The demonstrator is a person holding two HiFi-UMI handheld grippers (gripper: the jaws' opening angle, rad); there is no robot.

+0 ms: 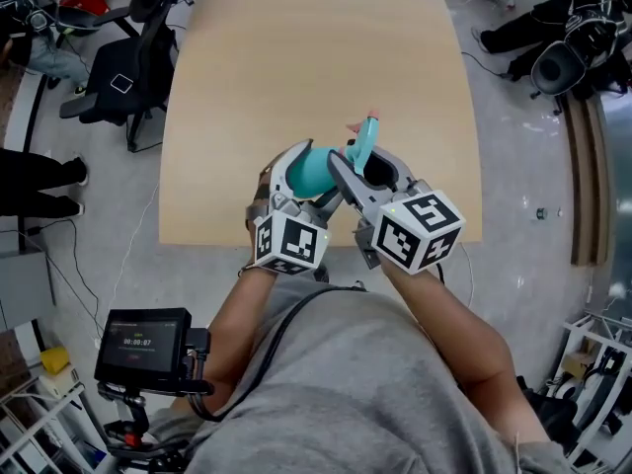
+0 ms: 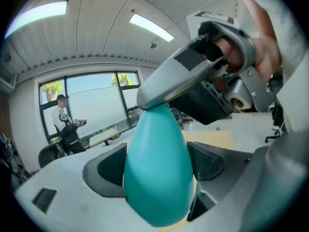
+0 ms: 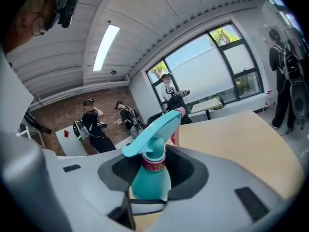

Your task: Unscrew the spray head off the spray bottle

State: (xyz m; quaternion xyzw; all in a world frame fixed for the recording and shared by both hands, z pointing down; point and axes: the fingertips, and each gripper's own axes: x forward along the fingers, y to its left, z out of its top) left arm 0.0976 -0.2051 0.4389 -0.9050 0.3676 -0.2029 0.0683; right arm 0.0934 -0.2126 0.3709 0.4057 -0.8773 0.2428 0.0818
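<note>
Teal spray bottle [image 1: 314,169]: held it over near part of wood table [image 1: 296,67], clamped left gripper [image 2: 157,163] on its body, closed right gripper [image 3: 154,166] round red collar [image 3: 153,162] under spray head [image 3: 152,132], head pointing far.

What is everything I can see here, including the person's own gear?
spray bottle: one, teal, between the two grippers, over the table's near edge
spray head: one, teal with a red collar, on the bottle
table: one, light wood, centre
office chair: one, black, left of the table
bags: a heap, black, on the floor at far right
screen unit: one, black, lower left
bystanders: several, dark clothes, by the far walls
shirt: one, grey, on the person
left gripper: one, grey, clamped on the bottle's body
right gripper: one, grey, closed at the red collar
</note>
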